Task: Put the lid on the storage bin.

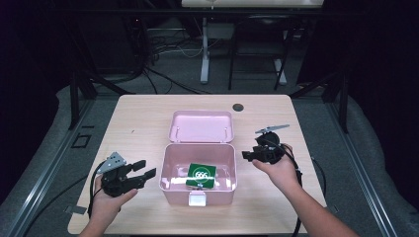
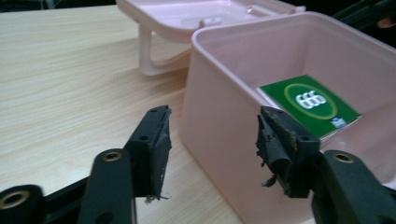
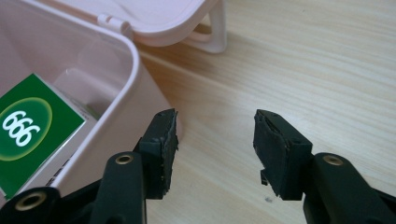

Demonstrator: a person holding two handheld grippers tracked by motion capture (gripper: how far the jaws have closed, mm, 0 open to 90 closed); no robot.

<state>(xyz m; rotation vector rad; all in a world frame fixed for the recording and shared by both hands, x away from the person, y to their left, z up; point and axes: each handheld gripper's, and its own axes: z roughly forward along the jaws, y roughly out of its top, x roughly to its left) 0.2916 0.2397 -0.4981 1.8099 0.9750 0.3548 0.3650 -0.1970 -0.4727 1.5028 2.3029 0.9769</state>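
Observation:
A pink plastic box [image 1: 197, 190] stands open in the middle of the wooden table, its lid [image 1: 201, 126] folded flat behind it. Inside lies a green packet marked 666 [image 1: 201, 175], also seen from both grippers [image 2: 310, 103] [image 3: 32, 128]. My left gripper [image 1: 146, 168] hovers just left of the box, open and holding nothing, its jaws framing the box's near left corner [image 2: 212, 126]. My right gripper [image 1: 246, 155] sits just right of the box, open and holding nothing, over bare wood beside the box wall [image 3: 116, 112].
The table [image 1: 138, 118] has a small dark round grommet [image 1: 238, 106] near its far edge. Cables trail from both grippers off the front edge. Dark floor, table legs and cables lie beyond the far side.

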